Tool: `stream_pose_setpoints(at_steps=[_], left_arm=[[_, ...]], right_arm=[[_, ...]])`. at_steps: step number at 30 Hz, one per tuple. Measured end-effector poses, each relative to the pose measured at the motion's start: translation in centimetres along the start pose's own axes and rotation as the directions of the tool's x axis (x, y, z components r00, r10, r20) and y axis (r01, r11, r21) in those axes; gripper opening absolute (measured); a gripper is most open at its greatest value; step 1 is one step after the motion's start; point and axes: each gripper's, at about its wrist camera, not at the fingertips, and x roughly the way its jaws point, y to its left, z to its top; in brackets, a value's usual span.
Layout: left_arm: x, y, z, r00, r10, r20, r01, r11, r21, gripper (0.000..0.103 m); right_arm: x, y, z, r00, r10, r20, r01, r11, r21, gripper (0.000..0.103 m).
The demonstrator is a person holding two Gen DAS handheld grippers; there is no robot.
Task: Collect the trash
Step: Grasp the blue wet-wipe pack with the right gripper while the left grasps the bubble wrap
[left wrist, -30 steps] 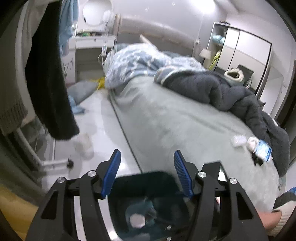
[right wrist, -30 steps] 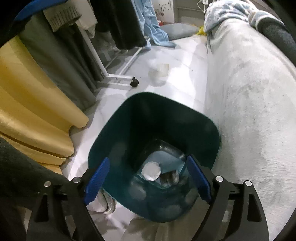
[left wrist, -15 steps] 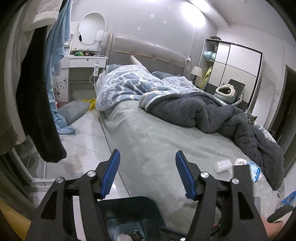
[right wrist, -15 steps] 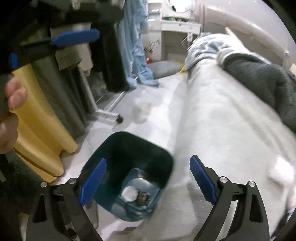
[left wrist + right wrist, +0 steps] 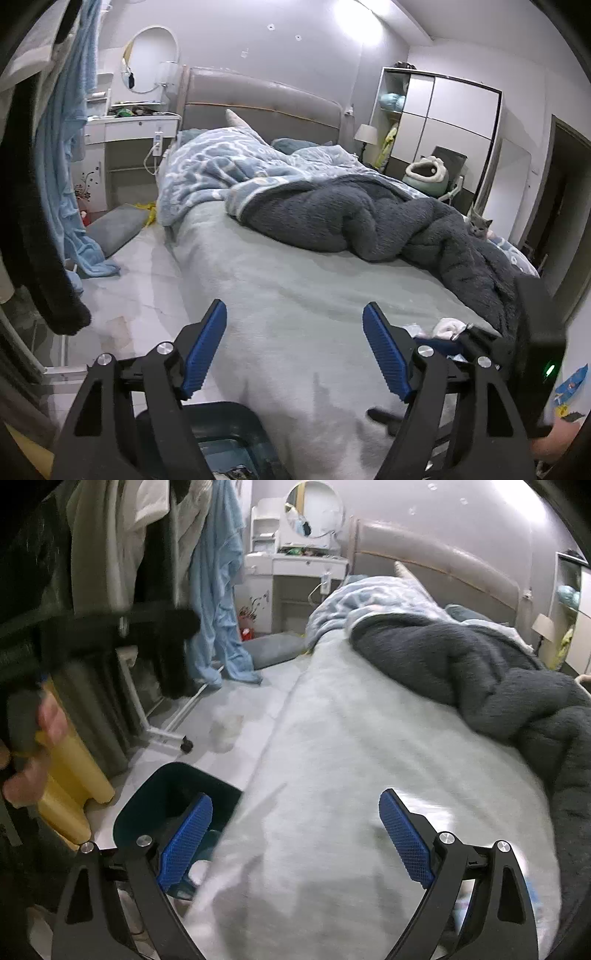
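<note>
Both tongs wide and empty: left tongs (image 5: 294,347) and right tongs (image 5: 295,836) hover over the bed (image 5: 295,280), which reads to us as set for the next pick. Trash (image 5: 448,326) lies on the bed at 3 o'clock of the left tongs, near the grey blanket (image 5: 369,225). Bin (image 5: 162,797) stands on the floor against the bed at 7 o'clock in the right view, probably for short drops.

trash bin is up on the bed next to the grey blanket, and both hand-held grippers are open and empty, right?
Not quite. The trash bin stands on the floor beside the bed, not on it; the right wrist view shows this. The rest holds: the left hand-held gripper and right hand-held gripper are both open and empty.
</note>
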Motion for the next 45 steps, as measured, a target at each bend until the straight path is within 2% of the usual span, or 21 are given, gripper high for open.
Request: stream_pose_setpoints(at_steps=[8,10,17,24,29,34,41,45], left_arm=[[3.0,-3.3,-0.5,0.997,-0.038,-0.07,0.039,0.999,0.002,0.08],[3.6,-4.0,-0.7,0.995,-0.052,-0.084,0.052,0.999,-0.004,0.081],[5.4,-6.3,-1.3,0.987,-0.1,-0.124,0.1,0.995,-0.013,0.083],[7.2,-8.8,-1.7,0.979,-0.122,-0.163,0.122,0.992,-0.011,0.086],[9.1,-10.1,-2.5,0.963,-0.154,-0.221,0.155,0.988,-0.01,0.088],[10.4,-10.9,-3.2,0.955,-0.152,-0.255,0.157,0.988,-0.002,0.089],[11.8,-11.5,-3.8,0.948,-0.153,-0.28,0.156,0.988,-0.009,0.09],[12.3,-12.1,-4.0,0.946,-0.155,-0.286,0.16,0.987,-0.009,0.09]], right_arm=[[-4.3,-5.6,-0.5,0.999,0.004,0.053,-0.007,0.999,0.054,0.092],[-5.1,-7.0,-0.9,0.999,0.011,0.053,-0.015,0.997,0.075,0.085],[-6.9,-10.9,-2.8,1.0,0.007,0.03,-0.01,0.993,0.117,0.072],[-7.3,-12.8,-4.8,1.0,-0.001,-0.005,0.002,0.985,0.172,0.06],[-7.4,-13.9,-5.7,1.0,-0.004,-0.031,0.01,0.978,0.207,0.049],[-7.7,-14.8,-6.3,0.999,0.012,-0.037,-0.003,0.971,0.241,0.036],[-7.5,-15.1,-7.0,0.998,0.023,-0.066,-0.006,0.967,0.255,0.03],[-7.1,-15.2,-7.3,0.995,0.031,-0.09,-0.006,0.965,0.264,0.022]])
